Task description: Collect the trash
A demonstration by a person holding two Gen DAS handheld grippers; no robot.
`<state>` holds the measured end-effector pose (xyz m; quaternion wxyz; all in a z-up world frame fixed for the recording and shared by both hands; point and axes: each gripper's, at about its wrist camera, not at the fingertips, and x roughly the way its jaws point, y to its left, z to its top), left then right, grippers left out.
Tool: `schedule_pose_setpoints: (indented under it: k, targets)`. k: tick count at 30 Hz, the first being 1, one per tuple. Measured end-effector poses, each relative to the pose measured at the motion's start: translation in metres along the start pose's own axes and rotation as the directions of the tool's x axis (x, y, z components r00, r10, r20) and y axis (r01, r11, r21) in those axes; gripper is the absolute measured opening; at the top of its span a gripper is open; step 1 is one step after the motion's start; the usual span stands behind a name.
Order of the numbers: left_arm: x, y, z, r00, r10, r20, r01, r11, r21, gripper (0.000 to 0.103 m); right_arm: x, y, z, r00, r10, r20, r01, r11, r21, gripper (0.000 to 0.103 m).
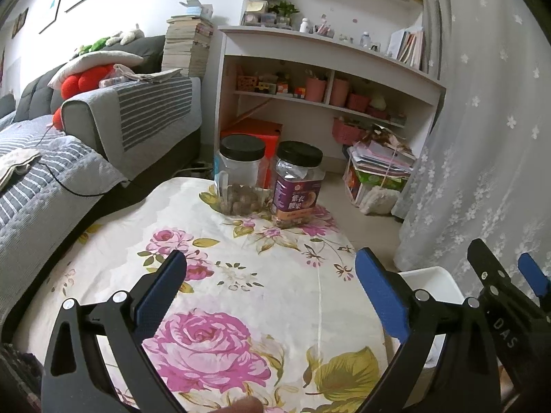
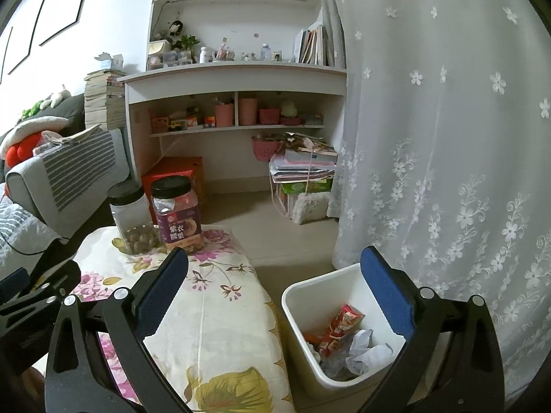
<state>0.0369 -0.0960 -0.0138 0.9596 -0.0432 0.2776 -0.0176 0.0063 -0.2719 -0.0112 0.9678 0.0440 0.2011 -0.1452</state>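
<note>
A white trash bin (image 2: 303, 296) stands on the floor right of the table; it holds a red snack wrapper (image 2: 342, 323), crumpled white paper (image 2: 365, 351) and clear plastic. My right gripper (image 2: 275, 275) is open and empty above the gap between table and bin. My left gripper (image 1: 272, 275) is open and empty over the floral tablecloth (image 1: 241, 275). The bin's rim (image 1: 430, 275) shows at the right of the left wrist view, beside the right gripper (image 1: 509, 275). The left gripper's frame (image 2: 38, 292) shows at the left edge of the right wrist view.
Two black-lidded jars stand at the table's far end: a clear one with nuts (image 1: 241, 179) and a purple-labelled one (image 1: 298, 186). A grey sofa (image 1: 103, 120) lies left, a white shelf unit (image 2: 237, 103) behind, a lace curtain (image 2: 447, 172) right, stacked papers (image 2: 303, 172) on the floor.
</note>
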Motion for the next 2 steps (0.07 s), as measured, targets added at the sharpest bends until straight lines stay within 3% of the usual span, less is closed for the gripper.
schedule_pose_setpoints:
  k: [2]
  targets:
    - [-0.0007, 0.0006, 0.0004, 1.000, 0.001, -0.004, -0.001, 1.000, -0.006, 0.096, 0.0006, -0.0010, 0.0001, 1.000, 0.003, 0.000, -0.003, 1.000, -0.004, 0.096]
